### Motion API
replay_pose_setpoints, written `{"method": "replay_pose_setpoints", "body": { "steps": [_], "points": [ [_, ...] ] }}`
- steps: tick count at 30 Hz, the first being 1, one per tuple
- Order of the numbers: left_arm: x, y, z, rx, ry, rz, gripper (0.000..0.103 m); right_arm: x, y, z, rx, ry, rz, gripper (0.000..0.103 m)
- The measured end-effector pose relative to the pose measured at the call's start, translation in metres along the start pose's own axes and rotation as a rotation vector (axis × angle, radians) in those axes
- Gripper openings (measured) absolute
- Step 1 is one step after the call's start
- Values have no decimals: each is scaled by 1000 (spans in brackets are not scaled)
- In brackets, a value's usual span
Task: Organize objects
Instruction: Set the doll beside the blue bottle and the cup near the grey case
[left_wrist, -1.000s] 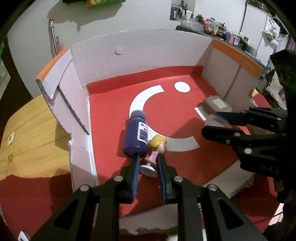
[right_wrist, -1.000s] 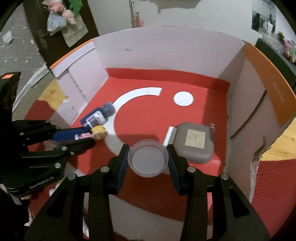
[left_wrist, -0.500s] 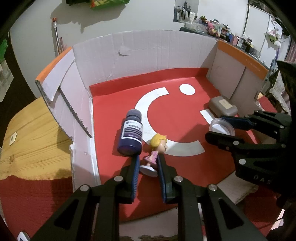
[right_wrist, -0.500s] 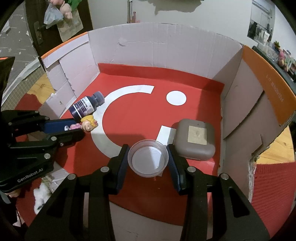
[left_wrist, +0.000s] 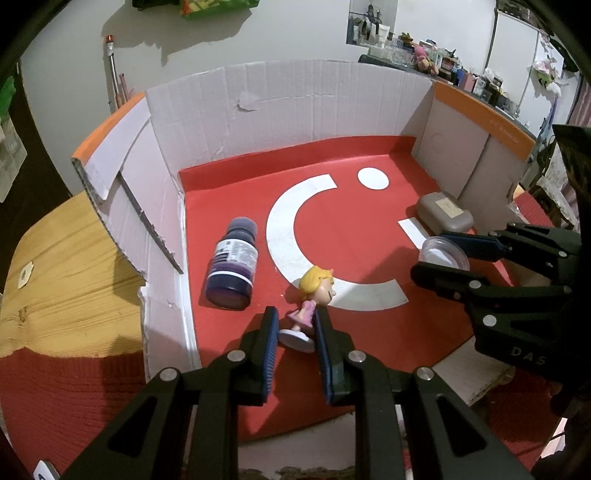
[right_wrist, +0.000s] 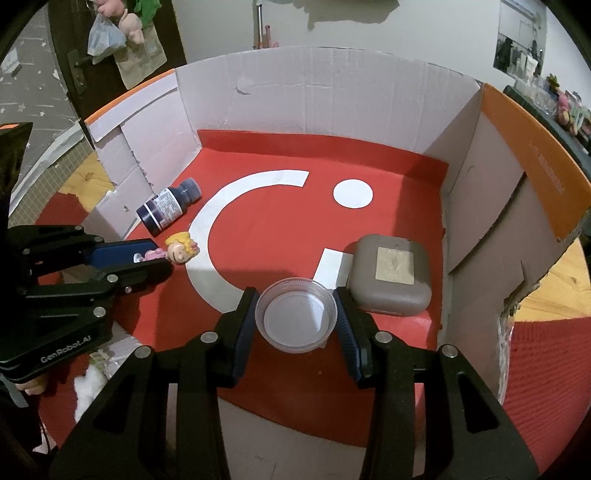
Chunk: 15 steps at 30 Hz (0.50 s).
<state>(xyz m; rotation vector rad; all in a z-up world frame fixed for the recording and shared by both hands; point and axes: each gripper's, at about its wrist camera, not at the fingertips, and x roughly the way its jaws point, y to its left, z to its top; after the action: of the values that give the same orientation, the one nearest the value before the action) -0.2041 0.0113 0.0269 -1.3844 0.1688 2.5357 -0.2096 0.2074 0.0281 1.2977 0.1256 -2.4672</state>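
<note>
A small doll (left_wrist: 317, 290) with yellow hair and a pink dress is between the fingers of my left gripper (left_wrist: 293, 317), which is shut on its body near the box's front left. Its head (right_wrist: 181, 251) sticks out past the left gripper (right_wrist: 158, 254) in the right wrist view. A clear round plastic cup (right_wrist: 295, 314) sits in my right gripper (right_wrist: 295, 293), shut on its sides over the red floor. From the left wrist view the same cup (left_wrist: 443, 253) and right gripper (left_wrist: 430, 254) are at the right. A dark purple bottle (left_wrist: 232, 267) (right_wrist: 168, 206) lies on its side by the left wall.
Everything is inside a cardboard box (left_wrist: 295, 103) (right_wrist: 314, 92) with white walls, orange rims and a red floor with white marks. A grey rounded case (left_wrist: 445, 212) (right_wrist: 391, 280) lies by the right wall. A wooden tabletop (left_wrist: 66, 266) and red cloth (right_wrist: 546, 369) surround the box.
The left gripper with the doll now sits slightly apart from the bottle, which lay against its left finger a second ago. Both grips look the same.
</note>
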Motion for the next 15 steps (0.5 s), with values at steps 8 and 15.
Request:
{"method": "replay_pose_setpoints", "body": {
  "steps": [8,15],
  "points": [
    [-5,-7,-1,23,-19,5,38,-6,-1,-3,10,-6,22,45],
    [-11,-6,-2,25,-36,23,44,-9,2,-7,13,-8,33,46]
  ]
}}
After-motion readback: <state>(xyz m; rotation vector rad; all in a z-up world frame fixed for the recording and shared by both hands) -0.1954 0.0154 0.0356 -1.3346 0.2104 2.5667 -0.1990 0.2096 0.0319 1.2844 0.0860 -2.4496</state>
